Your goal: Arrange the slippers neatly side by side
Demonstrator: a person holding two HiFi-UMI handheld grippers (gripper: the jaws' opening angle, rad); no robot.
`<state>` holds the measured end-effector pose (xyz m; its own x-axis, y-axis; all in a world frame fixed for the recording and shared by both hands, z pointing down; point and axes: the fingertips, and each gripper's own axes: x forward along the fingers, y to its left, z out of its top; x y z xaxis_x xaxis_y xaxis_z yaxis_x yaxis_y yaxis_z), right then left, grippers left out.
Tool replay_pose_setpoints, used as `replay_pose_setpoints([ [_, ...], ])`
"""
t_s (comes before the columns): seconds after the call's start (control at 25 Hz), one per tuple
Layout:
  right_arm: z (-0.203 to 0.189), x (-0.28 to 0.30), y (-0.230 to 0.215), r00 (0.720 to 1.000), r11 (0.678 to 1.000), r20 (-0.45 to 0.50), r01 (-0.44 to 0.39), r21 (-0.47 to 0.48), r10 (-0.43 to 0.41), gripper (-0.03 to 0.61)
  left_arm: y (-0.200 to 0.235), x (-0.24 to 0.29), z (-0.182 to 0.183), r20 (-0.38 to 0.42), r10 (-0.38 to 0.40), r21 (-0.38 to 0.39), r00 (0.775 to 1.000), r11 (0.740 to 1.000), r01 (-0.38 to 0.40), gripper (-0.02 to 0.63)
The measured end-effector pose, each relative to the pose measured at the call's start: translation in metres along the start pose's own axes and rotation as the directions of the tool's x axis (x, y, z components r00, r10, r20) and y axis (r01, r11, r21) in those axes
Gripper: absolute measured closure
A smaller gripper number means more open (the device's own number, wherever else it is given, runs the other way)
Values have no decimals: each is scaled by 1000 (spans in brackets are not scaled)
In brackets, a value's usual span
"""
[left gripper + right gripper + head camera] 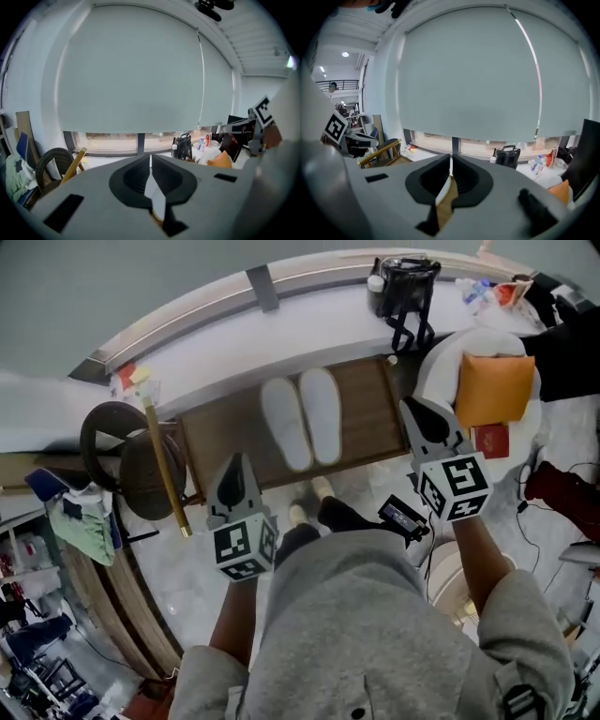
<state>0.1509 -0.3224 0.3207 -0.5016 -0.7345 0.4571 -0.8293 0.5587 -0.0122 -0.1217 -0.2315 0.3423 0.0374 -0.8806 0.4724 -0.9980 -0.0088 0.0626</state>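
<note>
Two white slippers, the left slipper [284, 425] and the right slipper [322, 414], lie side by side and touching on a brown wooden platform [370, 409], toes pointing away from me. Both grippers are held up in front of my body, well short of the slippers. My left gripper [235, 468] is below and left of the pair, its jaws pressed together with nothing between them [150, 161]. My right gripper [418, 414] hovers to the right of the pair, likewise shut and empty [451, 161].
A black bag [405, 287] stands on the white ledge [234, 334] behind the platform. An orange cushion [492, 388] rests on a white chair at the right. A dark round chair [117, 442] and a wooden stick [164, 465] stand at the left. My feet [323, 512] are just before the platform.
</note>
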Motion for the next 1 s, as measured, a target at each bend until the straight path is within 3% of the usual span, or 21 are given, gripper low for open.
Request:
replay_pose_setpoints([
  [0.16,33,-30,18,997,999,74,3,42,-7,545,-4,-33,25,59,3,-35,998,999,-1,588],
  [0.4,52,-39,47,991,996,131,-39,78,28,545,-7,-55,52,125,3,-7,992,1000,-2,588],
  [1.0,50,-27,65,990,995,123,-77,69,68,545,-13,-52,53,129,-16,2,991,1000,16,588],
])
